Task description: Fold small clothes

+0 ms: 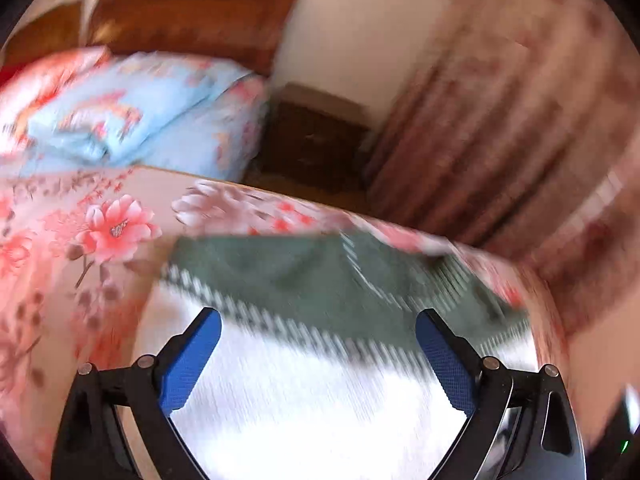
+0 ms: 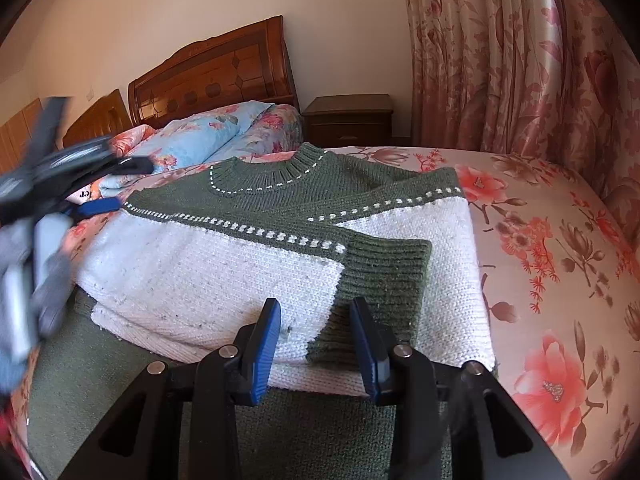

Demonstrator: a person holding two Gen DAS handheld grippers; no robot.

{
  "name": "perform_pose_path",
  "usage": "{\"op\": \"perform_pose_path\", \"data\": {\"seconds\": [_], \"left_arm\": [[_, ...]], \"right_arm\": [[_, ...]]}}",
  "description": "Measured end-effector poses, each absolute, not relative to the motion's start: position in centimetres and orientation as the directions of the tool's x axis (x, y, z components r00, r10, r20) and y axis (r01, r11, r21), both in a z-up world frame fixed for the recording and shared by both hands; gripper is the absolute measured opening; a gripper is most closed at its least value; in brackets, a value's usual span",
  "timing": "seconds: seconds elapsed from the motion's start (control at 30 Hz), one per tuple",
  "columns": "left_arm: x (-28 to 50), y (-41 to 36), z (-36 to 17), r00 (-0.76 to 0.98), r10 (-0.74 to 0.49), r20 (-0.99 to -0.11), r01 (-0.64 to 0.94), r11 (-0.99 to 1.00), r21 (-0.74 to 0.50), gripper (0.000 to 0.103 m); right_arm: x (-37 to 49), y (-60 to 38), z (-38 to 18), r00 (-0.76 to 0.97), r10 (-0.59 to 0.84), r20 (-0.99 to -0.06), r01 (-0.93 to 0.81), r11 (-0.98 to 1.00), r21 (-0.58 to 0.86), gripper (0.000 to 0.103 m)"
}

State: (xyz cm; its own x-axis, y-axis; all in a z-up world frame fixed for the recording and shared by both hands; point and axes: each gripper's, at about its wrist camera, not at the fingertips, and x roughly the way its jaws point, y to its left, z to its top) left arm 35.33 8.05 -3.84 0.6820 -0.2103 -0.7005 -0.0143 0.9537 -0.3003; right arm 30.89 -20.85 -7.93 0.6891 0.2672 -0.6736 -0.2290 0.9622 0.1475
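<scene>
Lying part-folded on floral bedspread (image 2: 560, 240), green-and-white knit sweater (image 2: 224, 264); left gripper (image 1: 318, 354) wide, right gripper (image 2: 316, 340) narrow, both empty.

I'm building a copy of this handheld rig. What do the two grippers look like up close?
Both match. The left gripper and the right gripper each have a black frame with angular linkage arms, triangular cut-outs and silver round pivot pins. The fingers are black-backed with blue, finely textured pads. A small green light glows at the lower right edge of the left wrist view. No cables or sleeves are clearly visible.
</scene>
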Motion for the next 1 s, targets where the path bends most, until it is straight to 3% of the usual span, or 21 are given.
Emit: {"op": "perform_pose_path", "data": {"seconds": [0.1, 0.23, 0.47, 0.63, 0.73, 0.8, 1.0], "left_arm": [[30.5, 5.1, -4.6, 0.696, -0.141, -0.704, 0.07, 0.989, -0.129, 0.103], [29.7, 4.1, -8.1, 0.646, -0.081, -0.759, 0.074, 0.996, -0.043, 0.103], [28.2, 3.8, -7.2, 0.661, -0.05, -0.748, 0.046, 0.999, -0.026, 0.103], [25.0, 4.1, -7.4, 0.678, -0.046, -0.734, 0.042, 0.999, -0.024, 0.103], [25.8, 5.5, -9.4, 0.598, -0.043, -0.8, 0.009, 0.999, -0.047, 0.103], [26.1, 6.3, -9.4, 0.609, -0.048, -0.792, -0.022, 0.997, -0.078, 0.103], [26.4, 5.6, -9.7, 0.597, -0.006, -0.802, -0.014, 1.0, -0.019, 0.103]], "right_arm": [[30.9, -21.0, -7.9, 0.688, 0.278, -0.671, -0.229, 0.96, 0.163, 0.037], [30.9, -21.0, -7.9, 0.688, 0.281, -0.67, -0.228, 0.959, 0.168, 0.037], [31.0, -21.3, -7.9, 0.685, 0.288, -0.669, -0.23, 0.957, 0.176, 0.037], [27.6, -21.0, -6.4, 0.709, 0.359, -0.606, -0.257, 0.933, 0.252, 0.037], [25.7, -17.3, -6.5, 0.689, 0.289, -0.665, -0.332, 0.941, 0.065, 0.036], [26.0, -15.6, -8.2, 0.633, 0.256, -0.73, -0.381, 0.925, -0.006, 0.036], [25.9, -16.1, -8.3, 0.614, 0.269, -0.742, -0.381, 0.924, 0.02, 0.038]]}}
